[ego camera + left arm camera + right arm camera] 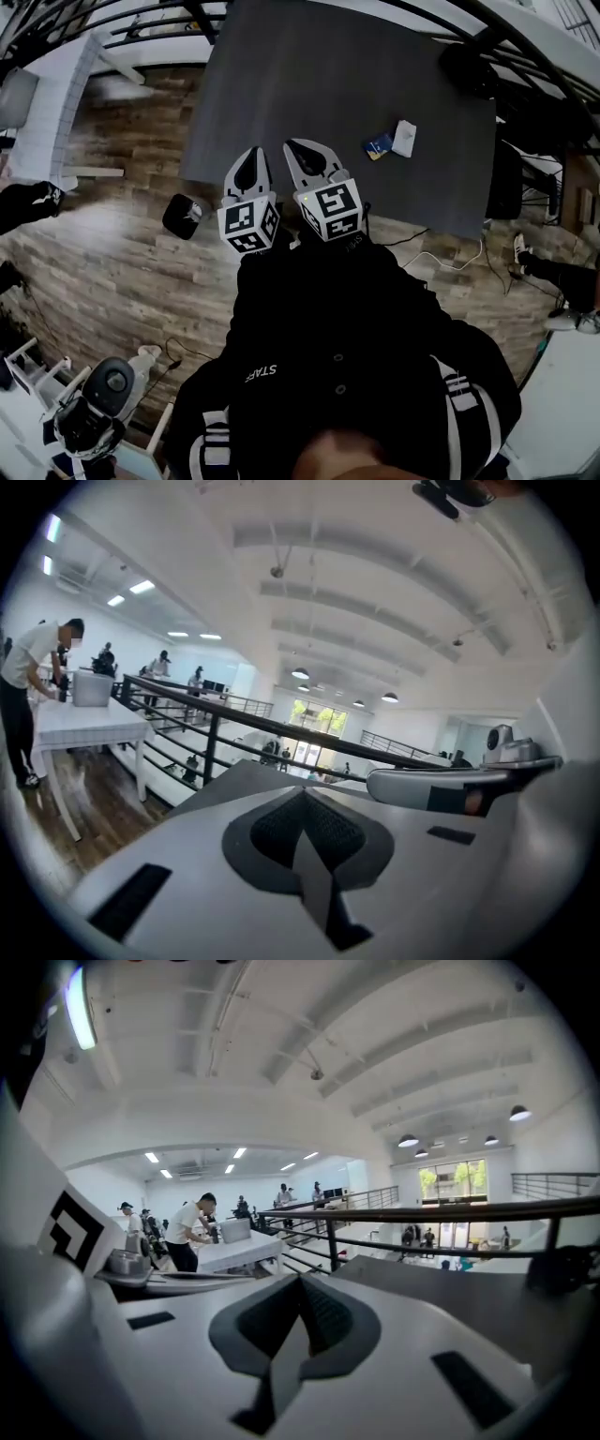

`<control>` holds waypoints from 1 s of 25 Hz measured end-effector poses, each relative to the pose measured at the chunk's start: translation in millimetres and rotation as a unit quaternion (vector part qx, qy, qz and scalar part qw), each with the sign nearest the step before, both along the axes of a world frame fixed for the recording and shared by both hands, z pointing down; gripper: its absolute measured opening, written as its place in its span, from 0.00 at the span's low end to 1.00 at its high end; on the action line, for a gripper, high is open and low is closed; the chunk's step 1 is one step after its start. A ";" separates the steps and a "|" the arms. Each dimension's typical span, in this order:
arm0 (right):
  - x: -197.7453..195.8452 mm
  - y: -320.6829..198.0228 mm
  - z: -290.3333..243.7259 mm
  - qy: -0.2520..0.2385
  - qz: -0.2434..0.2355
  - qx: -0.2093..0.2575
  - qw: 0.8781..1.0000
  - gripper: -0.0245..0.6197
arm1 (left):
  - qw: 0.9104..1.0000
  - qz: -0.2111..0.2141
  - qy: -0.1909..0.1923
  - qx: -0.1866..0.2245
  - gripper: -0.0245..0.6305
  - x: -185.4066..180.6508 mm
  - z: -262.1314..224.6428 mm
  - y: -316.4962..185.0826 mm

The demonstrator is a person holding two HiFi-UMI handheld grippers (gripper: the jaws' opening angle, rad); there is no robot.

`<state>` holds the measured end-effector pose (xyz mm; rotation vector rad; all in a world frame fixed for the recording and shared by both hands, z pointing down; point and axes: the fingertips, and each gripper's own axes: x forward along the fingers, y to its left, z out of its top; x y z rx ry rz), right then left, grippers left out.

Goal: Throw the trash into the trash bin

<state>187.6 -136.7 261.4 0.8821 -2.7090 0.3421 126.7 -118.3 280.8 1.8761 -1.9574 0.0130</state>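
- Dark grey tabletop (328,84) fills the upper middle of the head view, and the only loose things on it are two small scraps.
- The trash is a blue packet (378,146) and a white piece (405,137), perhaps folded paper or a small carton. They lie just beside each other, near the tabletop's near edge, at about two o'clock from the right gripper (302,152).
- A small black bin (184,216), seemingly the trash bin, stands on the wooden floor (103,272). It is off the tabletop's corner, at about eight o'clock from the left gripper (251,159).
- Both grippers are held side by side over the near edge of the tabletop, pointing toward twelve o'clock, well apart from the trash.
- Each gripper view shows its jaws pressed together with nothing between them, so neither scrap is held.
- Judging by their size and flatness, both scraps should be very light and easily crushed.
- The blue packet looks like thin film, so it may slide rather than lift. A pinch on a raised edge or corner looks safest.
- The white piece seems a little thicker and stiffer, so closing across its narrow sides should work.
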 end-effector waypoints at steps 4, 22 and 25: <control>80.5 -27.5 -14.8 -0.007 0.074 0.021 0.997 0.06 | 0.997 0.069 -0.010 0.021 0.04 75.2 -13.8 -34.7; 262.2 -75.6 -59.5 -0.019 0.265 0.087 0.960 0.06 | 0.963 0.244 -0.049 0.098 0.04 248.8 -68.2 -109.1; 272.5 -80.8 -61.3 -0.022 0.275 0.092 0.957 0.06 | 0.959 0.259 -0.053 0.102 0.04 261.0 -71.5 -114.4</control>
